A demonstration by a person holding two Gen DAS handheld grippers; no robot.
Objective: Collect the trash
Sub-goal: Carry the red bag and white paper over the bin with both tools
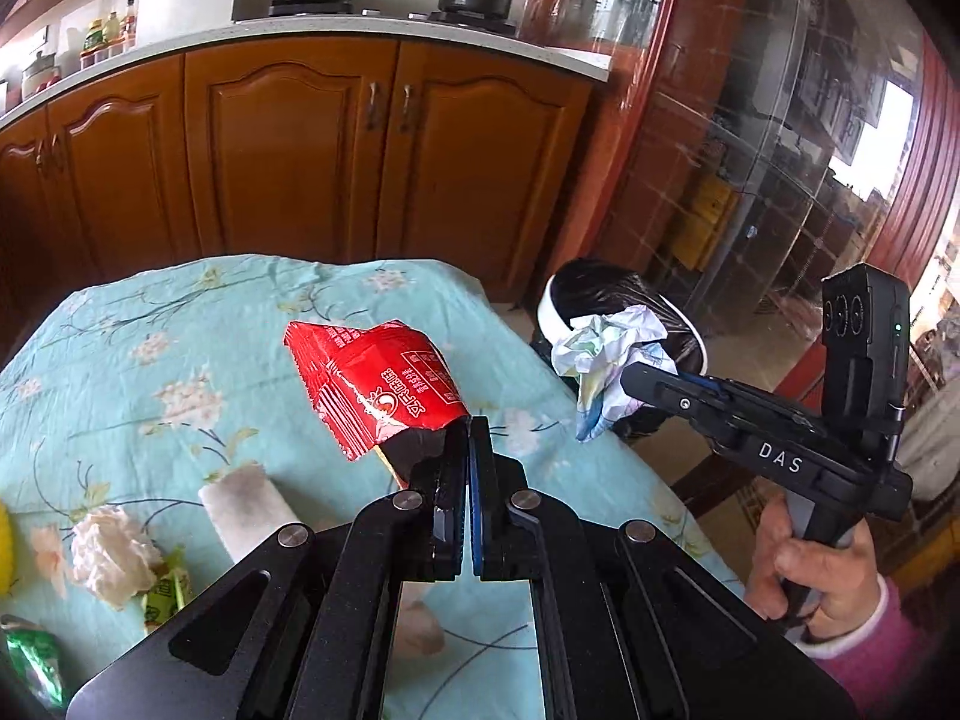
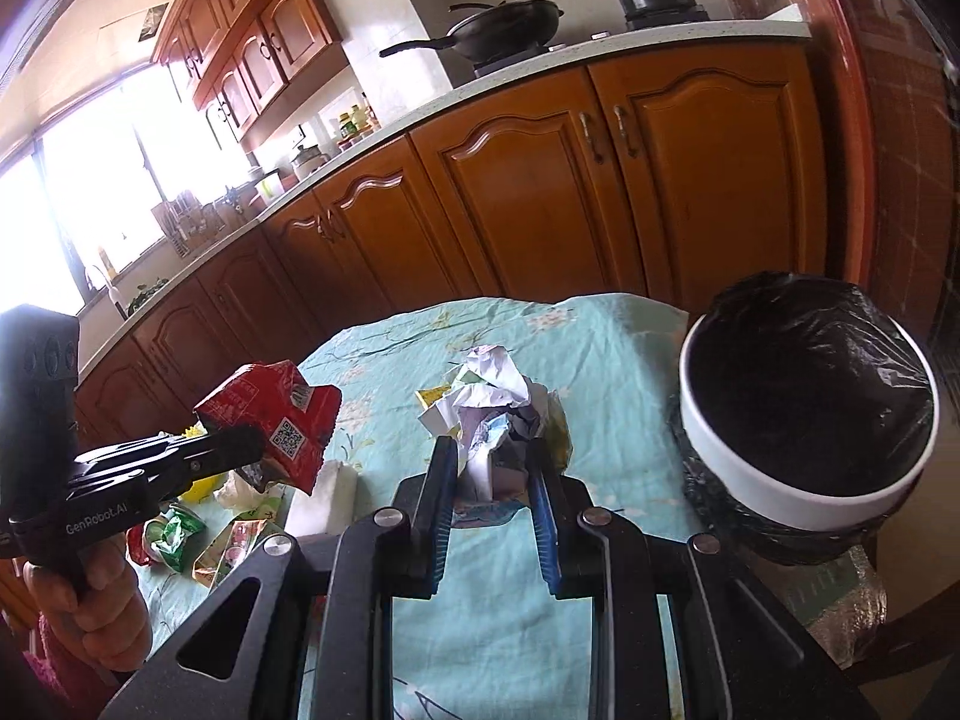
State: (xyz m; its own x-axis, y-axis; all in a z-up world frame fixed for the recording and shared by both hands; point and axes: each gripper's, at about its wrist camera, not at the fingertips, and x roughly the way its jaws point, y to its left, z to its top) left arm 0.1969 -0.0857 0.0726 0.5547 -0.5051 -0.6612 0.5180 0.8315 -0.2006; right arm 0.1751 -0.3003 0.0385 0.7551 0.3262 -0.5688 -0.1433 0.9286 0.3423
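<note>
Right wrist: black-lined bin (image 2: 804,483), contents unseen

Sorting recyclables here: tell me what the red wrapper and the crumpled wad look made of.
Red wrapper: likely glossy printed plastic film or foil laminate, given its sheen, crimped serrated edge and stiff creases. Crumpled wad: looks like matte printed paper, white with faint colour, holding sharp angular folds. Neither material is certain from looks alone.
</note>
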